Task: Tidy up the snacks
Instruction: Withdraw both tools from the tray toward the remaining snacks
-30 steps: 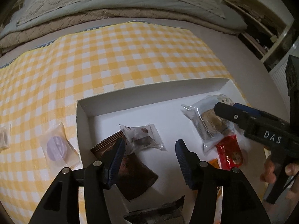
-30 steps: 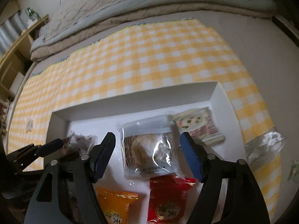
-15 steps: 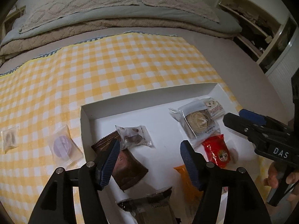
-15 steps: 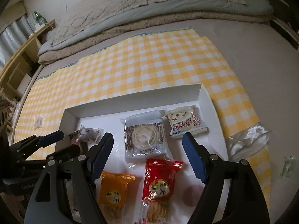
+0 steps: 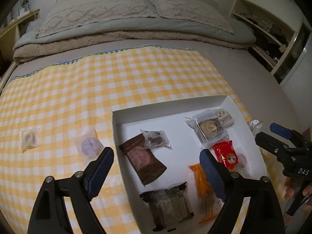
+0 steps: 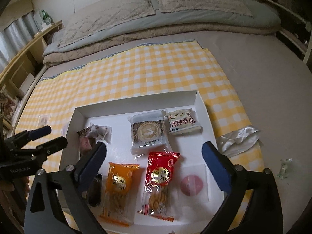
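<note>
Beside tray (image 6: 200, 105), right-view-only crumpled wrapper (image 6: 238, 139)

— What carries it all?
— A bed (image 6: 263, 81) — a yellow checked cloth (image 6: 136, 74) spread on it, folded blankets (image 6: 156, 33) at the far end.
— And on the cloth?
— A white tray (image 6: 202, 105), and loose clear packets (image 5: 87, 146).

We see a matt white cardboard tray (image 6: 202, 105) on a smooth yellow-checked cloth (image 6: 136, 72). At the tray's six o'clock lie glossy plastic wrappers, a red packet (image 6: 161, 167) and an orange packet (image 6: 119, 183). At twelve o'clock sits a rough knitted blanket (image 6: 109, 21).
</note>
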A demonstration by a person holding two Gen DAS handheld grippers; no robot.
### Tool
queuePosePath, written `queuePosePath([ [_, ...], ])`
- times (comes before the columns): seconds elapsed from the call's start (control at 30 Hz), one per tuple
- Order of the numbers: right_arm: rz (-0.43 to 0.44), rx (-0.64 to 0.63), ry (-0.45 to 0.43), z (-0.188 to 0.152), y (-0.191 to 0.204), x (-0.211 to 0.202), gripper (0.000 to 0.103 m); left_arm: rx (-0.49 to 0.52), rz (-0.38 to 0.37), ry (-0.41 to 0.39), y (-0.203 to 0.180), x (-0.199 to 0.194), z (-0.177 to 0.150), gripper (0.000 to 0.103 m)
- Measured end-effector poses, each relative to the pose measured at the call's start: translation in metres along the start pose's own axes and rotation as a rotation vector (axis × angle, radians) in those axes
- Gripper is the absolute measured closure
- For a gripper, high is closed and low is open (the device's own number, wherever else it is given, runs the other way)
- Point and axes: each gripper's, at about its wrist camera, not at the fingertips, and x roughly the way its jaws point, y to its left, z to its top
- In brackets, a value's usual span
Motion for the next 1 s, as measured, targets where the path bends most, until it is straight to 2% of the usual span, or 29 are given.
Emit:
queuePosePath([
  [0.2,-0.013,0.004,-0.065,0.0,0.008,-0.028,0.0,-0.044,-0.013,-0.074,0.012,-0.039,-0.004,0.0],
  [0.53,-0.024,-0.03,-0.198,0.006,0.031,-0.083,0.0,-0.056,0.023,-0.215,0.033,-0.118,-0.023,0.0],
  [0.73,0.018,-0.058,-0.279,0.009,0.057,-0.111,0.0,-0.078,0.047,-0.287,0.053,-0.163,-0.04,0.0],
  [1.0,0.103,-0.116,-0.32,0.011,0.108,-0.123,0.0,-0.092,0.13,-0.338,0.094,-0.219,-0.076,0.0],
])
